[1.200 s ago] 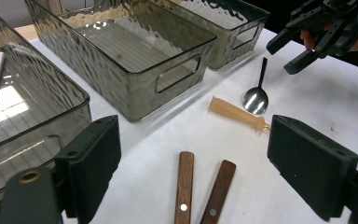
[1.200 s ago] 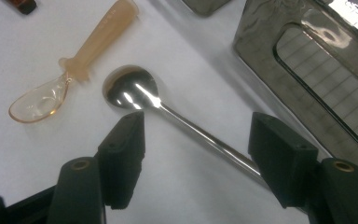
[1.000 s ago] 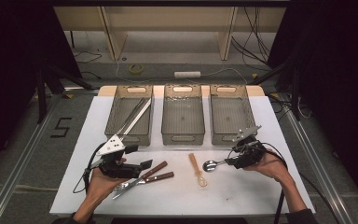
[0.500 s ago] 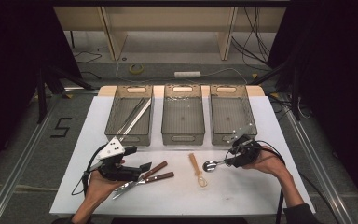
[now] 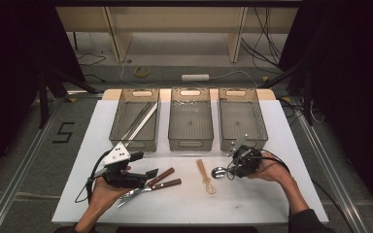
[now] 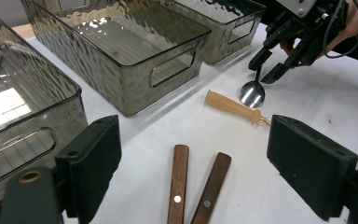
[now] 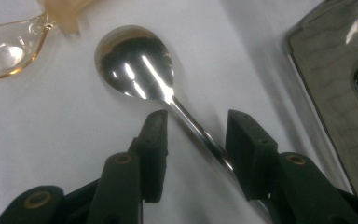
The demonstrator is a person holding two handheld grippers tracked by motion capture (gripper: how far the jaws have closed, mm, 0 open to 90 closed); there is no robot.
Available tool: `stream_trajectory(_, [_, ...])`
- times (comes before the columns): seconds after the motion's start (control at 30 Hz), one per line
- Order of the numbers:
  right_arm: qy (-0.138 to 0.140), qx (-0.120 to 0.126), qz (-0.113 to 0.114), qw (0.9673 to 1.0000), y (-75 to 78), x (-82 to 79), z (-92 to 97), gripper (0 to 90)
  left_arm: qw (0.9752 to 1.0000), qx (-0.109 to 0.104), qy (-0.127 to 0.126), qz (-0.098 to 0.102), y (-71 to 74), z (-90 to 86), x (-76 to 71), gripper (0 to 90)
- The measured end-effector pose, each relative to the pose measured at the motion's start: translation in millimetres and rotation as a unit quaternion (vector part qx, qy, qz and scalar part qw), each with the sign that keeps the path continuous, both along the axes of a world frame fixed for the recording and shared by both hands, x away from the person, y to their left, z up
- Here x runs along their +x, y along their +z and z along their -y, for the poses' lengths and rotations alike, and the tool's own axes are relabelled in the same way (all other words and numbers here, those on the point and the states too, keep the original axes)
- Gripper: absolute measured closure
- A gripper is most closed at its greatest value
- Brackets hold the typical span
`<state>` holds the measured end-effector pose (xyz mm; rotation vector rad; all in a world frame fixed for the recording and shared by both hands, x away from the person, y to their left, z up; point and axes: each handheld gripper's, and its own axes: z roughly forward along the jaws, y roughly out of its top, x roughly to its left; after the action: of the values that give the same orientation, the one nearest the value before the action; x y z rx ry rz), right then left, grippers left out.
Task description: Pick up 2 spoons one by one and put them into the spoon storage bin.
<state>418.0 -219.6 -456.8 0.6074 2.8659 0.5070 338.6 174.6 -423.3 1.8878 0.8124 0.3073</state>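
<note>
A metal spoon point(image 7: 135, 60) lies on the white table point(image 5: 272, 194), bowl toward the left in the high view point(image 5: 218, 172). My right gripper point(image 7: 196, 121) sits low over it, and its jaws have just been closing. They stand on either side of the handle with a gap at each pad. In the high view the right gripper point(image 5: 229, 170) is at the spoon's right end. My left gripper point(image 6: 203, 154) is open wide above two wooden-handled knives point(image 6: 179, 182), which lie beside it in the high view point(image 5: 162, 179). The left gripper point(image 5: 144, 165) holds nothing.
An amber plastic spoon point(image 5: 205, 177) lies just left of the metal spoon. Three clear bins stand in a row behind: the left bin point(image 5: 119, 116) holds long metal utensils point(image 5: 141, 121), the middle bin point(image 5: 190, 144) and right bin point(image 5: 260, 121) look empty.
My right gripper has come down and left onto the spoon's handle, and its jaws have narrowed around it. The left gripper has stayed where it was.
</note>
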Motion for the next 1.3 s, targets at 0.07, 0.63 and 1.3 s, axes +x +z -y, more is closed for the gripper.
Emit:
stream_trajectory(0.07, [0.004,-0.008,0.005,0.9999,-1.0,0.0,-2.7,61.6,1.0000,0.001,-0.001,0.000,-0.1,0.8,-0.2,17.3])
stream_trajectory(0.63, [0.034,-0.015,0.008,0.9993,-0.6,0.1,-4.4,79.5,1.0000,0.004,-0.005,-0.001,-0.3,2.8,-0.7,18.4])
stream_trajectory(1.3, [0.041,-0.010,0.050,0.9979,9.5,-1.0,0.3,90.0,1.0000,0.004,-0.006,-0.003,-0.7,2.5,-0.2,18.7])
